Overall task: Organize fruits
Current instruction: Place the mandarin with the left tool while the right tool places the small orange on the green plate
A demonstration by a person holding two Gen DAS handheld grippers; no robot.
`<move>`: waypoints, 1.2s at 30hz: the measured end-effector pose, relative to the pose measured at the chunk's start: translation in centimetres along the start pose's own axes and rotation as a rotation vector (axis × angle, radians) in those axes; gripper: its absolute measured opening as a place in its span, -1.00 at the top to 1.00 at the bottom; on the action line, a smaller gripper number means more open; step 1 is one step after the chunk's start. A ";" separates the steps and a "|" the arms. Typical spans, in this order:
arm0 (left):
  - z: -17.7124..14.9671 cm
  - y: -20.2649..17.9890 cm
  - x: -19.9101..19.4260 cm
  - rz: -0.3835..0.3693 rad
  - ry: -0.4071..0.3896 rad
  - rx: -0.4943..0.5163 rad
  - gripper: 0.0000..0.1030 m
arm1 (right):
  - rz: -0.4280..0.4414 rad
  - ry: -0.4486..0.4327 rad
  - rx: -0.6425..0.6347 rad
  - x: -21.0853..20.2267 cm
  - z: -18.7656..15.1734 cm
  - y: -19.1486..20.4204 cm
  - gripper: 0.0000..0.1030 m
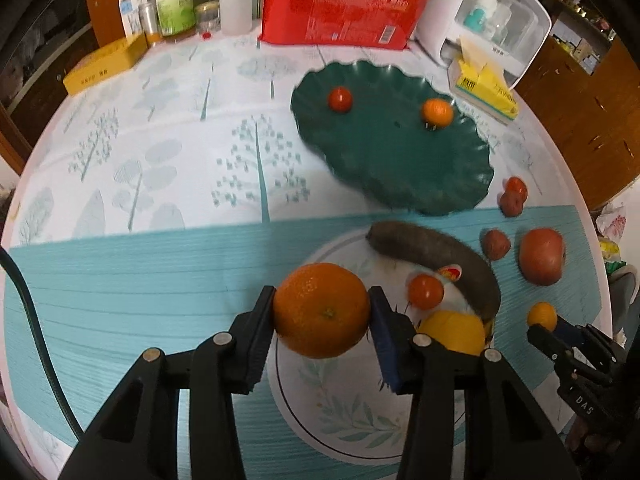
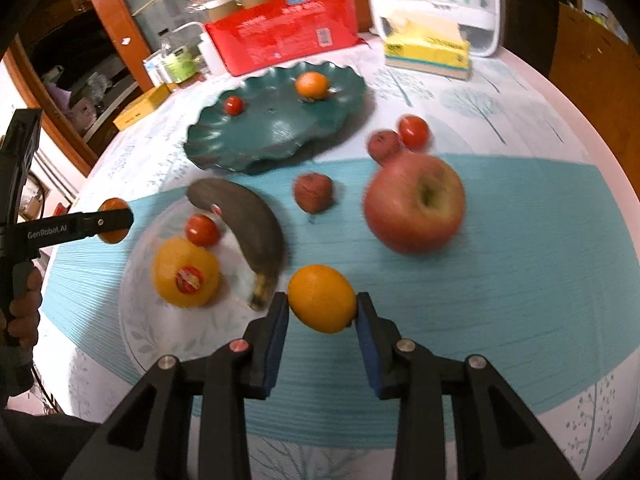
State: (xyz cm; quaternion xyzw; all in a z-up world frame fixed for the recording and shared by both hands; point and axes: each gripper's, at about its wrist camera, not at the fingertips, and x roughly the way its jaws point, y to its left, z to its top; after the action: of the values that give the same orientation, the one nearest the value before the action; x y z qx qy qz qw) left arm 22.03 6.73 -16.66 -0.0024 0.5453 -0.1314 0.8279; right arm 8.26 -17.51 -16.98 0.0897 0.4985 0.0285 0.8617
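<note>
Round desk [image 1: 120, 264] under tree-print cloth, clutter behind. Left gripper [image 1: 322, 312] clamping big orange [image 1: 322, 310] over white plate [image 1: 340, 432]. Right gripper [image 2: 322, 300] clamping small orange [image 2: 322, 298] over teal mat [image 2: 520, 280], probably lifted clear. Green dish [image 1: 400, 168] holding two small fruits.

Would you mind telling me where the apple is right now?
The apple lies on the teal mat, right of centre in the right wrist view, just below a dark red fruit and a cherry tomato.
</note>
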 end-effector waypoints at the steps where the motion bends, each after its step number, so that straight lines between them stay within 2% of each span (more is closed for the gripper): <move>1: 0.4 0.0 -0.2 0.000 -0.008 0.004 0.14 | 0.009 -0.006 -0.010 0.0 0.4 0.4 0.34; 10: 3.9 -0.3 -1.0 0.015 -0.069 0.062 0.14 | 0.062 -0.064 -0.066 0.9 5.0 3.2 0.34; 21: 8.4 -1.5 1.4 0.003 -0.081 0.092 0.14 | 0.103 -0.095 -0.127 4.3 10.3 4.9 0.34; 29: 9.6 -2.6 4.5 -0.013 -0.036 0.085 0.14 | 0.118 -0.037 -0.118 7.7 11.1 4.4 0.34; 36: 10.1 -3.2 6.3 -0.009 -0.003 0.078 0.14 | 0.121 -0.022 -0.113 8.9 11.4 3.9 0.33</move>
State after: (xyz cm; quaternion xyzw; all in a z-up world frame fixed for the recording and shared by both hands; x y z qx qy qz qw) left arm 32.79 0.85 -17.81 0.0269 0.5383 -0.1563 0.8277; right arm 22.73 -13.91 -18.31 0.0712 0.4801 0.1078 0.8677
